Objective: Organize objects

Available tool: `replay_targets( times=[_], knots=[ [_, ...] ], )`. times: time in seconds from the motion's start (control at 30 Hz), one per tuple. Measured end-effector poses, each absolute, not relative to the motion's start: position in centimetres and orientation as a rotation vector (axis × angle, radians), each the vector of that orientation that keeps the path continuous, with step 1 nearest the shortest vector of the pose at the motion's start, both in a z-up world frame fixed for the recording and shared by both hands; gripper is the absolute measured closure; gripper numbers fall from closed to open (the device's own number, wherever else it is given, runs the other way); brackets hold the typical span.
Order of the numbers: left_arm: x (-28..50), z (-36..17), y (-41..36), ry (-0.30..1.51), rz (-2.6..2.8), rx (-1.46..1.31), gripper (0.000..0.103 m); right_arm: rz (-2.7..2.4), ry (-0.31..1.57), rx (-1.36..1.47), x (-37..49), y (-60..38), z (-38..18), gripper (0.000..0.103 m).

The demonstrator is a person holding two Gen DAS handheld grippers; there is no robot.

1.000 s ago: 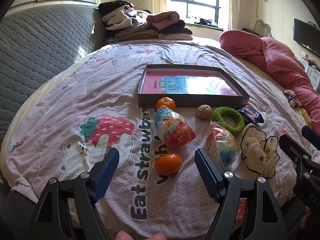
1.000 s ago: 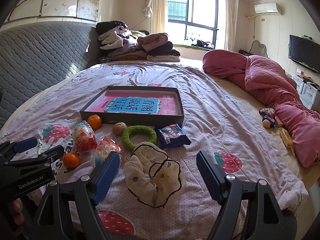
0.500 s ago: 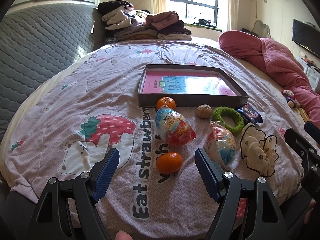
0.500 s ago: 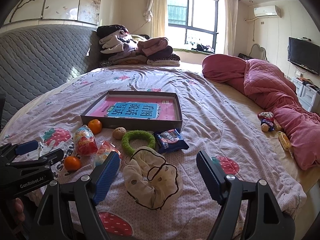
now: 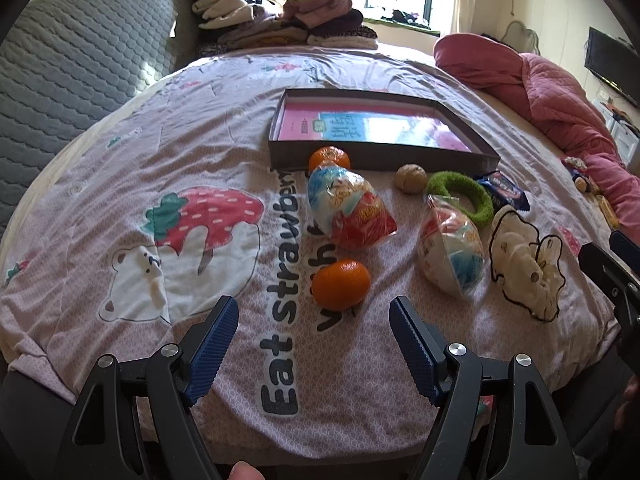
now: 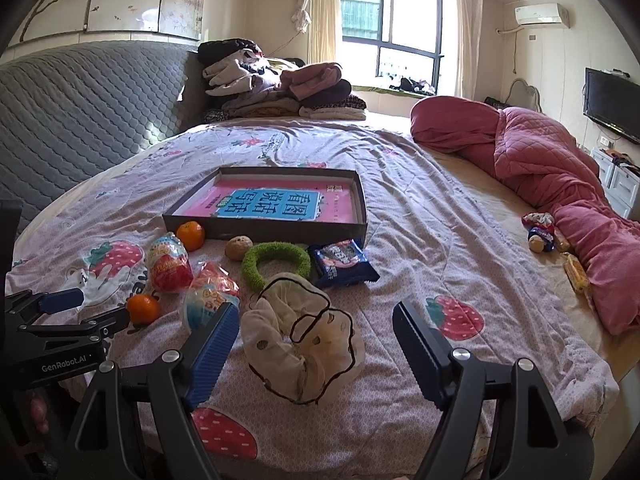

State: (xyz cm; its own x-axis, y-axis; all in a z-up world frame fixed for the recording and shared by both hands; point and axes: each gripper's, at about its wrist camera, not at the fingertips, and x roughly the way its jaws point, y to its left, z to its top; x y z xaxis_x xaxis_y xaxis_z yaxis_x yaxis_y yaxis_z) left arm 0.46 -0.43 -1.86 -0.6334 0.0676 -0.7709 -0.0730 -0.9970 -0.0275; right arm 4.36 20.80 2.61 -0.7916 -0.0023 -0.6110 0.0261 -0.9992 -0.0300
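Observation:
A shallow dark box [image 5: 486, 155] [image 6: 362, 216] with a pink and blue book inside lies on the bed. In front of it lie two oranges [image 5: 340, 284] [image 5: 329, 157], two wrapped snack packs [image 5: 350, 212] [image 5: 452, 256], a walnut [image 5: 411, 178], a green fuzzy ring [image 5: 460, 196], a blue snack packet [image 6: 342, 262] and a cream scrunchie [image 6: 302, 340]. My left gripper [image 5: 314, 344] is open and empty, just short of the near orange. My right gripper [image 6: 314, 354] is open and empty, its fingers on either side of the scrunchie's near part.
A pink quilt [image 6: 560, 172] lies bunched along the right side with small toys and snacks [image 6: 542, 232] beside it. Folded clothes [image 6: 280, 88] are stacked at the far end. A grey padded headboard [image 6: 80, 112] runs along the left. The bed's near edge is just below both grippers.
Both grippers have moved slightly forward over the bed, the left one closer to the near orange. Both stay open; no object has moved.

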Motion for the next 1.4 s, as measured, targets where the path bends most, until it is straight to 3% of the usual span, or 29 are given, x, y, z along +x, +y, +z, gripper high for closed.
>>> replay_targets(
  times=[0.97, 1.1, 1.2, 1.33, 1.4],
  knots=[
    [-1.8, -4.1, 0.3, 0.019, 2.689, -1.342, 0.024, -2.822, 0.078, 1.248, 0.4, 20.9, -3.3, 0.024],
    [-3.1, -4.9, -0.3, -0.047, 2.668, -1.369, 0.024, -2.797, 0.046, 1.252, -0.5, 21.1, -4.1, 0.024],
    [-3.5, -4.9, -0.5, -0.057, 2.677, -1.354, 0.031, -2.792, 0.033, 1.253, -0.9, 21.3, -4.5, 0.024],
    [-3.7, -5.1, -0.6, -0.072, 2.657, -1.349, 0.058, -2.783, 0.016, 1.262, -1.3, 21.6, -4.9, 0.030],
    [-3.6, -5.2, -0.3, -0.068, 2.636, -1.346, 0.064, -2.775, 0.013, 1.259, -1.4, 21.7, -5.0, 0.035]
  ],
)
